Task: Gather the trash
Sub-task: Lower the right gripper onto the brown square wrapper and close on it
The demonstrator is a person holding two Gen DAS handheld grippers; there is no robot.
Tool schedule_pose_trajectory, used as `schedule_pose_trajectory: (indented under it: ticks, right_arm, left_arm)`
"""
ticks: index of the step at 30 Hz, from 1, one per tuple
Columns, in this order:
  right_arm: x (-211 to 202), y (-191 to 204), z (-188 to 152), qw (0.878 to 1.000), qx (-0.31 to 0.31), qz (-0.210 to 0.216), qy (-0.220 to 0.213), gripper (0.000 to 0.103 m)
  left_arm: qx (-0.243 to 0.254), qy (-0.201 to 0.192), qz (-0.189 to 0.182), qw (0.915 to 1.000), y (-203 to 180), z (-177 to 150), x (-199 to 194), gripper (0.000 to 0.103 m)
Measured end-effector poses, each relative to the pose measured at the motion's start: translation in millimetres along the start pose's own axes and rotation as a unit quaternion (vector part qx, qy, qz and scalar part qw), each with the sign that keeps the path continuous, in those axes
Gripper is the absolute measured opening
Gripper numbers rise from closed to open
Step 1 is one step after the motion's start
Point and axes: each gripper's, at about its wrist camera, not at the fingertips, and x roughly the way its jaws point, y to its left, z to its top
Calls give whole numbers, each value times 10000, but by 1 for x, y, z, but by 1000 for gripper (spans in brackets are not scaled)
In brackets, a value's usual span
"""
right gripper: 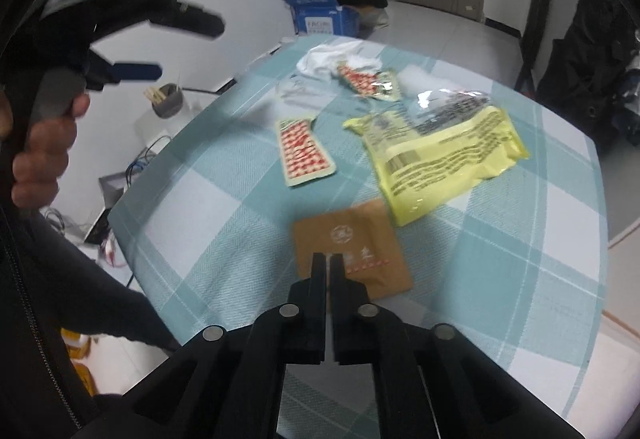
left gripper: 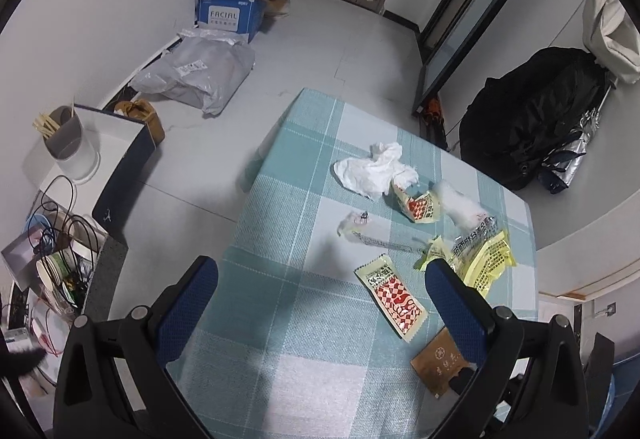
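Your right gripper (right gripper: 327,259) is pinched together on the near edge of the brown paper packet (right gripper: 352,239), which lies flat on the checked tablecloth (right gripper: 224,223), just in front of the yellow wrapper (right gripper: 440,159). It looks light, thin and floppy; grip the edge firmly. Your left gripper (left gripper: 320,271) hangs spread, empty.

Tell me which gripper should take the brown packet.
Right. The right gripper is nearly shut over the brown packet's near edge, seemingly pinching it. The left gripper hangs open above the table, empty.
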Motion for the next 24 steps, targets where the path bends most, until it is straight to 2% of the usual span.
schedule_pose_trajectory:
  ticks: [1,2,4,6,9,11,13,14,18,20,24]
  right_arm:
    - [1,-4,0,10000,45,45,36,20]
    - [2,-6,0,10000,77,34,42,40]
    - [4,-11,0,9999,87,-117,51,56]
    - [9,-14,1,9998,93,-96,115,56]
    - [19,-14,1,9996,80,-104,250,66]
    - [23,-7,1,9995,-92,-213,211,77]
    - [29,4,0,9976,-448,-475,214,79]
    - [29,9,-1,9966,-598,-557,138,77]
    - [30,5,2,9974,-469,-509,186,76]
    - [29,3,4,9975,-390,-571,162,65]
    - [28,-2,6,9974,-260,-663,108,56]
  left_arm:
    - [-22,8,0,10000,0,0,1,102]
    - [-42,15,18,10000,0,0,1,102]
    - [-99,26,48,9999,2,1,2,102]
    - [-188,24,24,9998,6,3,2,102]
    - [-253,23,27,9997,7,4,3,102]
    - [-286,30,10,9996,9,4,3,102]
    - [-290,34,7,9996,11,4,3,102]
    - [-299,28,10,9995,12,4,3,102]
    - [-384,50,-25,9992,19,4,2,102]
    - [-424,54,-35,9991,22,4,2,102]
    - [-461,58,-42,9989,25,4,1,102]
